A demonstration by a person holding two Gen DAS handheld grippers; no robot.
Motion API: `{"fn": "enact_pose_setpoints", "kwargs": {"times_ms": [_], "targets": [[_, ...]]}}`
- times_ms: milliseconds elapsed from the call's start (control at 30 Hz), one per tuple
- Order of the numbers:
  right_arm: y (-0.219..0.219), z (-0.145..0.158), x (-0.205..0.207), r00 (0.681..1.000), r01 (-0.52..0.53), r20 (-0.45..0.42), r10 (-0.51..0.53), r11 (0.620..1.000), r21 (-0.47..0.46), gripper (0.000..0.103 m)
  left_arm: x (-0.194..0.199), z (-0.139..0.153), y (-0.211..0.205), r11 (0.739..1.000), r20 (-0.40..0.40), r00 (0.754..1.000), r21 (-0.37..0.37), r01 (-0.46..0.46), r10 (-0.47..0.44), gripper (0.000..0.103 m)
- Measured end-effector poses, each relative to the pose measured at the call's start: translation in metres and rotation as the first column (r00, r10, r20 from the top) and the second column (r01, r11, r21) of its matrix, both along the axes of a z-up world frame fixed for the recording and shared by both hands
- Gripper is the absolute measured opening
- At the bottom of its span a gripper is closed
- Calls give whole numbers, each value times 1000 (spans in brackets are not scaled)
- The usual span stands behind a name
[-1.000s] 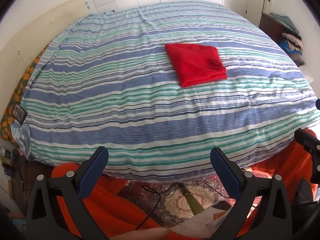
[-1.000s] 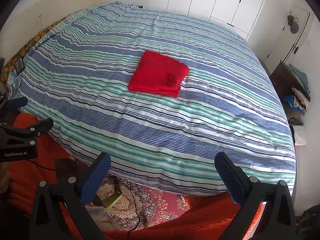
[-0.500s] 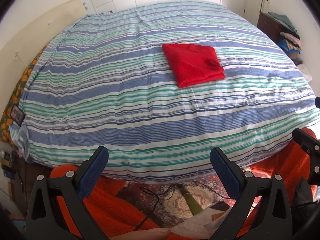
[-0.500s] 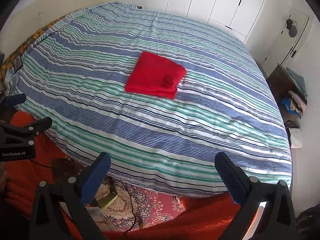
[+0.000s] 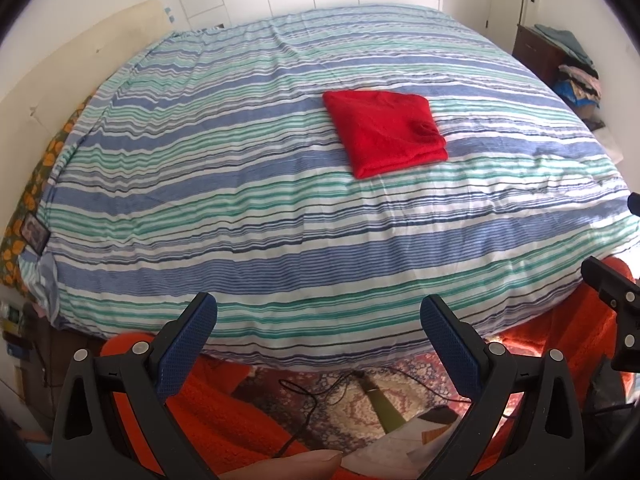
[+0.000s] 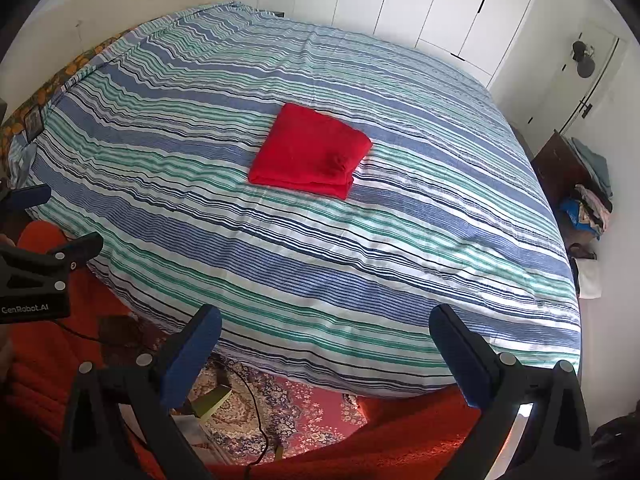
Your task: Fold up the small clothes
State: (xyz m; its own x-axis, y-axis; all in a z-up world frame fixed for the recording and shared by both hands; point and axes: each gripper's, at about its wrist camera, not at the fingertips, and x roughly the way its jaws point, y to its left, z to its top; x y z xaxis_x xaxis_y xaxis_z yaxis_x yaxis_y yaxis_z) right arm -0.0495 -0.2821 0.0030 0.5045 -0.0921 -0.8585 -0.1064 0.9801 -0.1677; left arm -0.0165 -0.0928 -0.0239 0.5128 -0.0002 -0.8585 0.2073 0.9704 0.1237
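Both grippers have drawn slightly back from the bed since a moment ago. Nearest, the left gripper (image 5: 318, 320) and right gripper (image 6: 325, 332) hover wide open, holding nothing. Beyond, a folded red garment (image 6: 308, 151) lies mid-bed on the striped duvet (image 6: 360, 248).

Quick count from my feeds: 1 folded red garment (image 5: 384, 130) on 1 striped bed (image 5: 240, 200), 2 grippers w/ 2 blue-padded fingers (image 5: 186, 346) each, 1 patterned rug (image 6: 296, 412), 1 dark dresser (image 6: 564, 164), 1 black cable (image 5: 316, 396).
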Motion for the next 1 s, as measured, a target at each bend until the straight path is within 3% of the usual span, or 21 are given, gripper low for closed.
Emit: {"fn": "enact_pose_setpoints", "kwargs": {"times_ms": [1000], "targets": [[-2,2,-2,1000,-4,10,4,1000,22,102,1,1,-1,1000,-12,1000,-22,13,-14,102]]}}
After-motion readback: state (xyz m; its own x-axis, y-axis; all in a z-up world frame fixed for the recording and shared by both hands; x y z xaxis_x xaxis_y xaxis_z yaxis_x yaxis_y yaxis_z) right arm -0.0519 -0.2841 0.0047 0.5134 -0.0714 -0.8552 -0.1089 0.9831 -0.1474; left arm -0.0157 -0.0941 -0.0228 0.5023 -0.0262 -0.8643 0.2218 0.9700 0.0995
